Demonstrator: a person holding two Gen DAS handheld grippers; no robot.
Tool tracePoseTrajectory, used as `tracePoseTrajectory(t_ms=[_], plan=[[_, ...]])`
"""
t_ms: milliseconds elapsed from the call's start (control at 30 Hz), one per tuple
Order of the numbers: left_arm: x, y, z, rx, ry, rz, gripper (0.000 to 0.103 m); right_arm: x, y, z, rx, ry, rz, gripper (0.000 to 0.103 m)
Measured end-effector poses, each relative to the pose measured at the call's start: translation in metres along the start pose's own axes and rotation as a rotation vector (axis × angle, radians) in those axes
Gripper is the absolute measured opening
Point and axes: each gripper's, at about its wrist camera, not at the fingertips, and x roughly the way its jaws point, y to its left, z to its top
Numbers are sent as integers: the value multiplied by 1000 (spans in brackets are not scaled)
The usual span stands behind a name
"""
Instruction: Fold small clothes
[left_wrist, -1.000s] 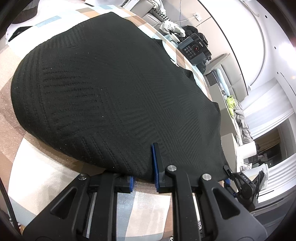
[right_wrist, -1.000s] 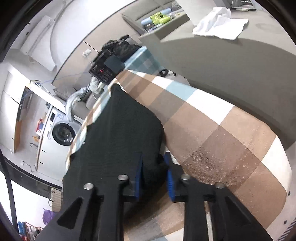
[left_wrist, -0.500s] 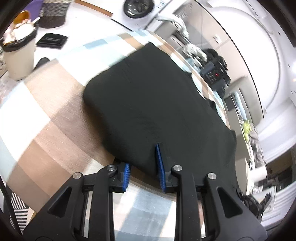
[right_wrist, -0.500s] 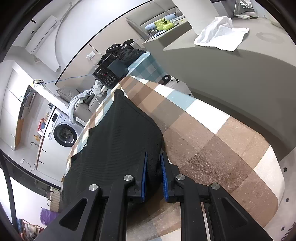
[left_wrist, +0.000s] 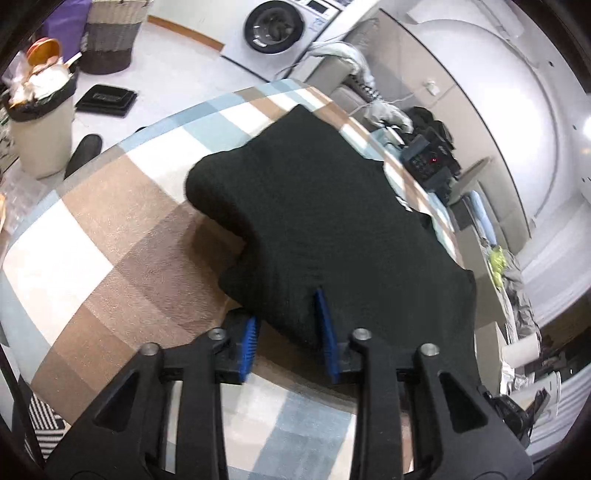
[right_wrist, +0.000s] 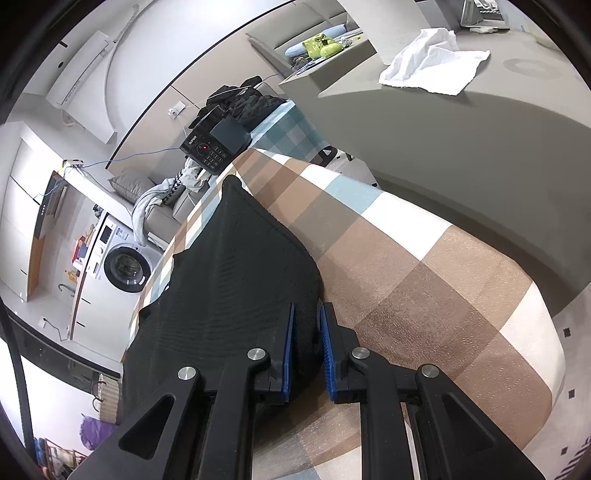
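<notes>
Left to right across a worktop (left_wrist: 110, 236) draped in a brown, white and blue check cloth: the left tongs (left_wrist: 288, 332) have just been opening, their blue pads now spread around the near edge of a black knit garment (left_wrist: 321, 221) without pressing it, apparently releasing a finished fold. A second ago the knit filled this view; now it sits farther off, doubled over with a rounded left edge. On the right, the right tongs (right_wrist: 306, 350) pinch the garment's near corner (right_wrist: 236, 280), unchanged. The next move likely calls for freeing that corner, then regripping for another fold.
</notes>
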Motion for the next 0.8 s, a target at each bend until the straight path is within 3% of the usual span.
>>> tracePoseTrajectory(t_ms=[100,267,333,400,467,533,600,800], plan=[[-1,7,2,-22,-36,43,52,0,0,0,0,1,-1,14],[0,16,10,-30,-69,31,54,-1,2,-1,0,-1,-4,14],[4,18,14,-45,-67,13,50,-1,2,-1,-2,-2,-5,14],[9,19,17,-51,-67,14,27,-2,3,-1,-4,-4,-4,14],[13,15,19,-26,-76,7,14,-2,2,-1,-3,-6,-5,14],[8,13,17,-11,-109,6,11,-3,2,-1,-3,-14,-14,14],[2,13,15,-6,-124,-12,11,-6,1,0,-4,-26,-22,7],[1,24,9,-15,-95,-7,11,-5,1,0,-24,-15,-68,6]])
